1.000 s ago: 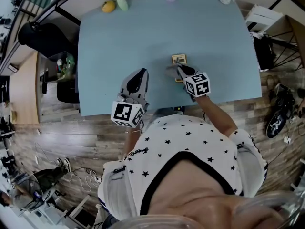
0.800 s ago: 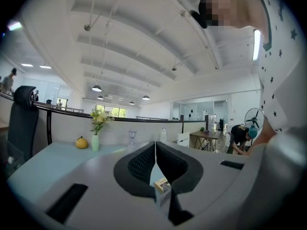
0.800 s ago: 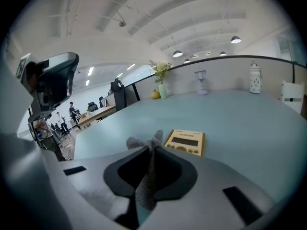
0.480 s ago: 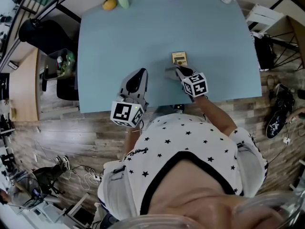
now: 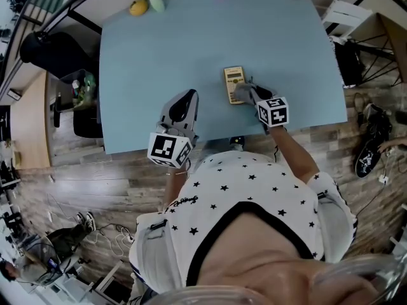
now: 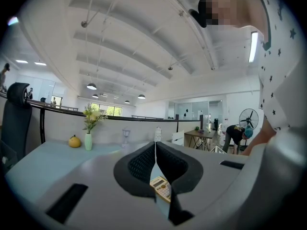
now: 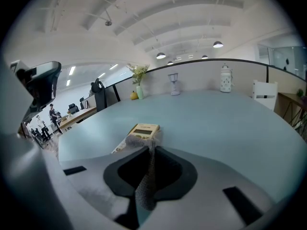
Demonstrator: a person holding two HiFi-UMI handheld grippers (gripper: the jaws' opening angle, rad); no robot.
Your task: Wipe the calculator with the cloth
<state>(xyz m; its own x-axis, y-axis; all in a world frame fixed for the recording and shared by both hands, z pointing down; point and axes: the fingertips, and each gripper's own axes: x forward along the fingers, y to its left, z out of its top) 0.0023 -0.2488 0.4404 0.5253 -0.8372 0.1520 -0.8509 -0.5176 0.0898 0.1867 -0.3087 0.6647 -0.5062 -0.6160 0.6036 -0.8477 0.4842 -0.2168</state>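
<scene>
Pinching the grey cloth between closed jaws, the right gripper presses it on the calculator, centre frame on the blue table; the left gripper, closed on nothing, steadies nothing, so the calculator may skid.

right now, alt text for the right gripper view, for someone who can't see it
The right hand-held gripper is shut on a grey cloth whose bunched end rests on the near end of a beige calculator lying on a pale blue table. A flower vase stands at its far edge.
</scene>
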